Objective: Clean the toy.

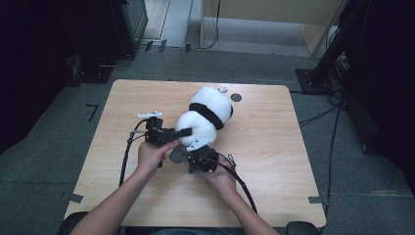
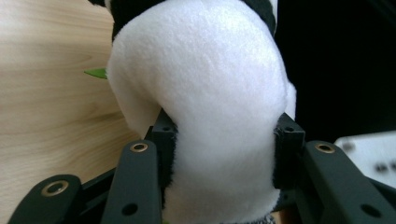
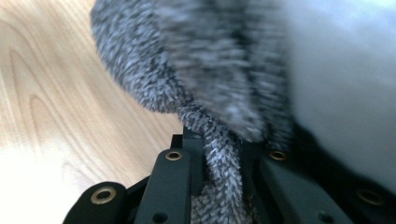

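Both forearms are bare, with no sleeve in sight. The left gripper (image 1: pixel 182 132) is a black, blocky unit with a small grey three-cornered plate on top at its far side; black cables loop from it along the left forearm. The right gripper (image 1: pixel 195 157) is also black, trailing a thick black cable along the right forearm. Each gripper's own view shows matte black jaws with brass-ringed holes and smaller plain holes
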### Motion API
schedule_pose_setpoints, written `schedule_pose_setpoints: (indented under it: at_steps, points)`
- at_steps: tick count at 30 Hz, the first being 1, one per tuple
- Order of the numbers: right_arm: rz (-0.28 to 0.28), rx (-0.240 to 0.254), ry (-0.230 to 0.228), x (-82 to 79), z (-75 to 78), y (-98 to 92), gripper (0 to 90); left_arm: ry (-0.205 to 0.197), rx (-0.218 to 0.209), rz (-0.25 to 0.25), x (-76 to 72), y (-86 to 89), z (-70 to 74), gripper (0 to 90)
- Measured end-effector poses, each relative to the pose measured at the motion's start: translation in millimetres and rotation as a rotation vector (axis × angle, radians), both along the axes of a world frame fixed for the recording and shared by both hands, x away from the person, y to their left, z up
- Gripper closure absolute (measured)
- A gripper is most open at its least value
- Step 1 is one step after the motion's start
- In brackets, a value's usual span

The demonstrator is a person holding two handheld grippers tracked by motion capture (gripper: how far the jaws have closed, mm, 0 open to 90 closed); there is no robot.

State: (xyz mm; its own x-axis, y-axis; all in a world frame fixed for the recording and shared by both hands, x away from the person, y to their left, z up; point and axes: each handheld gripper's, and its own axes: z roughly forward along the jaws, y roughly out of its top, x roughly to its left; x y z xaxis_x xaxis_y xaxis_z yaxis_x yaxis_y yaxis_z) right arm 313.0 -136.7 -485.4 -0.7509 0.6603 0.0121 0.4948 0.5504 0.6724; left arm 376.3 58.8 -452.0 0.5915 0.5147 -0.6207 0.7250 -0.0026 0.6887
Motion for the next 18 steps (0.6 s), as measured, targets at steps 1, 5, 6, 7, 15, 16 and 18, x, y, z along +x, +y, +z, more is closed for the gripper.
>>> schedule_pose_setpoints:
  at_steps: [1, 5, 6, 7, 15, 16, 18]
  points:
    - [-0.011, 0.001, 0.004, 1.0, 1.6, -3.0, 80.6, 0.011, -0.013, 0.004, 1.6, 1.8, -1.3, 56.6]
    - [-0.039, 0.015, -0.001, 5.9, 6.9, -17.4, 80.4, 0.025, -0.030, 0.015, 4.7, 8.8, -2.6, 56.4]
    - [-0.052, 0.021, 0.004, 7.1, 7.6, -21.1, 80.4, 0.023, -0.034, 0.018, 4.7, 9.7, -2.0, 56.5]
    - [-0.060, 0.021, 0.004, 8.5, 8.0, -24.5, 80.4, 0.019, -0.036, 0.019, 4.8, 10.7, -1.3, 56.4]
    - [-0.138, 0.029, 0.000, 15.0, 16.5, -49.7, 80.3, 0.000, -0.046, 0.029, 6.0, 18.7, 2.5, 56.3]
    - [-0.149, 0.033, -0.004, 16.0, 17.8, -53.5, 80.3, -0.005, -0.044, 0.028, 6.1, 19.5, 2.8, 56.3]
    - [-0.163, 0.039, -0.006, 17.1, 19.0, -57.6, 80.3, -0.010, -0.042, 0.029, 5.9, 20.7, 4.0, 56.2]
